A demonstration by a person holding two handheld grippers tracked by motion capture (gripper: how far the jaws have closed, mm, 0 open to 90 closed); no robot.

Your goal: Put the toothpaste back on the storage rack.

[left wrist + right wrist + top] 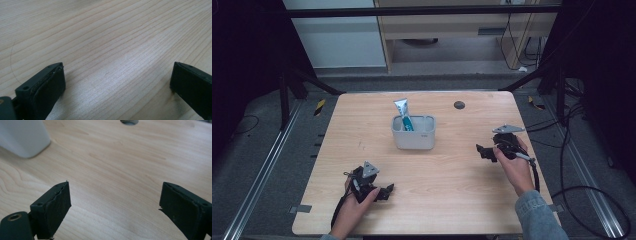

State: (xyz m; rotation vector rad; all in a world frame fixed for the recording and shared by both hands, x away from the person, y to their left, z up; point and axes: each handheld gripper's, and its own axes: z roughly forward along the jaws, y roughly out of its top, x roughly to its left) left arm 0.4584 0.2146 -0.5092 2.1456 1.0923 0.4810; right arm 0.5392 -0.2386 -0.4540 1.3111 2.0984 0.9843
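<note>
Since both tools are held low over the bare tabletop [362,130] with jaws spread wide and nothing between them, the work is judged either finished or not yet begun. A tube [404,114] stands tilted in the grey bin [413,140] at mid-tabletop, its top rising past the rim. The left tool [384,191] lies near the front edge, well apart from the bin; the right tool [486,151] is held nearer, to the bin's right. A dark round hole [459,105] is seen behind. Nothing blocks either path to the bin.
</note>
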